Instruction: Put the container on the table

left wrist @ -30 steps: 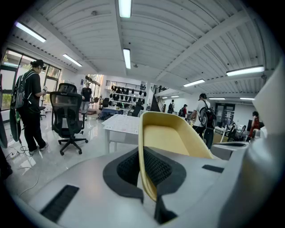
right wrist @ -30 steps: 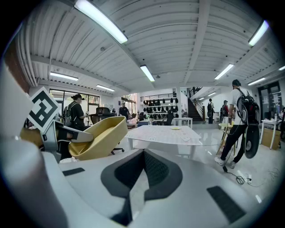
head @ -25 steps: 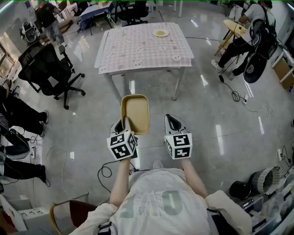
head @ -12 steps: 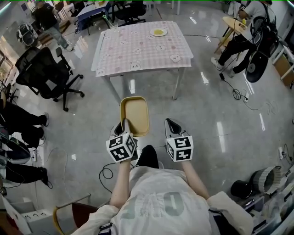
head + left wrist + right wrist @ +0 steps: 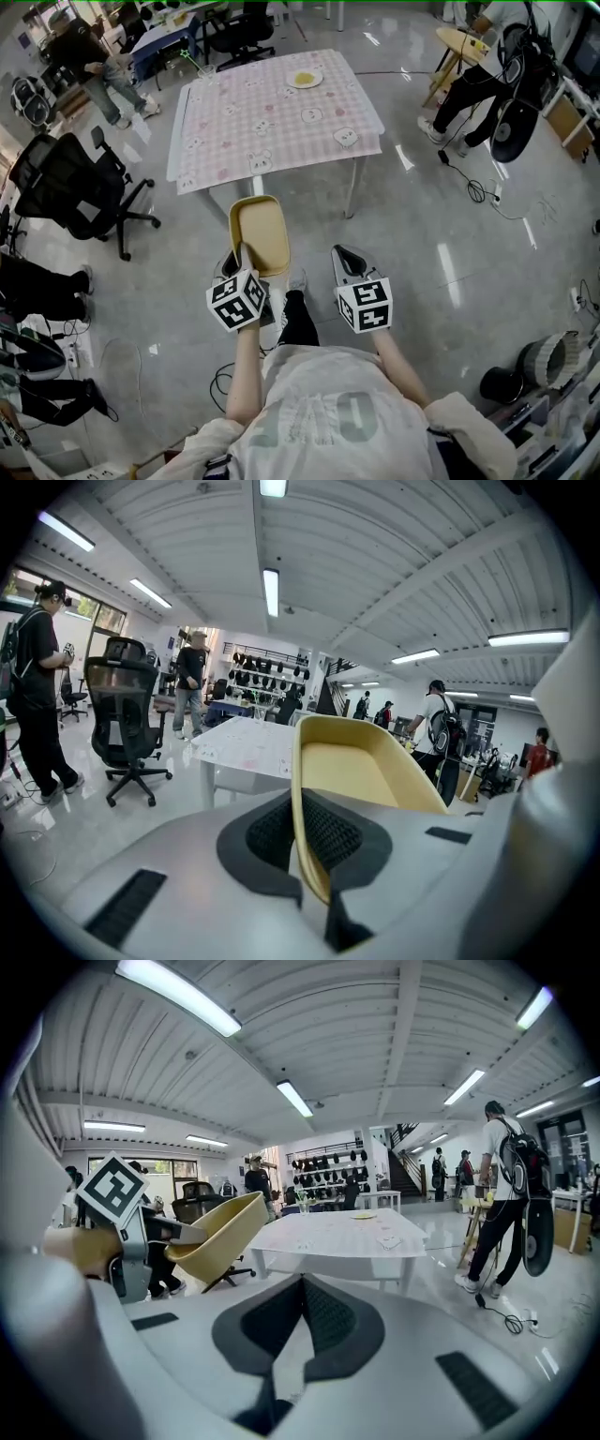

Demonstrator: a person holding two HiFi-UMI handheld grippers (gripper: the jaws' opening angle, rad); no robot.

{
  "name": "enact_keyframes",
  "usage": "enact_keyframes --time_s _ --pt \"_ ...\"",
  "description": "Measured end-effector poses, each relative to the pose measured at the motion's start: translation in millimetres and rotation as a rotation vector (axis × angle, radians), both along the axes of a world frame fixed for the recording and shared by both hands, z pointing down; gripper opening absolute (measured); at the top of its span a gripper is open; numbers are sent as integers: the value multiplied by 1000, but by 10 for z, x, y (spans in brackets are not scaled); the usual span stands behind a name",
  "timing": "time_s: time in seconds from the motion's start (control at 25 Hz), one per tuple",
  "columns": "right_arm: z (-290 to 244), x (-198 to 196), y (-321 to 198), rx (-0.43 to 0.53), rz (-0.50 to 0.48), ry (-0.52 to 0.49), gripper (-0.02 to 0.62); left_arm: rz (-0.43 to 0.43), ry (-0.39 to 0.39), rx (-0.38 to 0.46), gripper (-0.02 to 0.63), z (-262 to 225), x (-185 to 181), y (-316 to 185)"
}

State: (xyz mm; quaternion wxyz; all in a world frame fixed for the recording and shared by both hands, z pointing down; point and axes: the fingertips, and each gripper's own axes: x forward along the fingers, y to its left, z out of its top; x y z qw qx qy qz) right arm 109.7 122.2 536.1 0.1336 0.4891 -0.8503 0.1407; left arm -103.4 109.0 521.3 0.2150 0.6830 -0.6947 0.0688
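A yellow oblong container hangs in the air just short of the table, which wears a pink checked cloth. My left gripper is shut on the container's near rim; in the left gripper view the rim sits pinched between the dark pads. The container also shows at the left of the right gripper view, and the table straight ahead. My right gripper travels beside it on the right, shut with nothing in it; its pads meet.
A small plate lies at the table's far edge. A black office chair stands to the left of the table. People stand and sit around the room. Cables lie on the glossy floor at the right.
Both grippers and the container have moved forward toward the table; the table now sits closer and more to the left in the head view. The person's leg shows below the grippers.
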Motion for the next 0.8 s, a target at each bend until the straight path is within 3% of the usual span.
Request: enact_keyframes --time_s 0.28,0.56,0.8 --pt "-180 -131 -1032 -10 92 -21 28 47 -9 8 31 -242 -192 -1174" --pt "-441 -601 -2261 34 103 -4 28 88 0 34 31 -404 -514 -2366" --pt "-576 -948 -3189 69 129 -10 28 95 32 49 29 -442 -848 -3064"
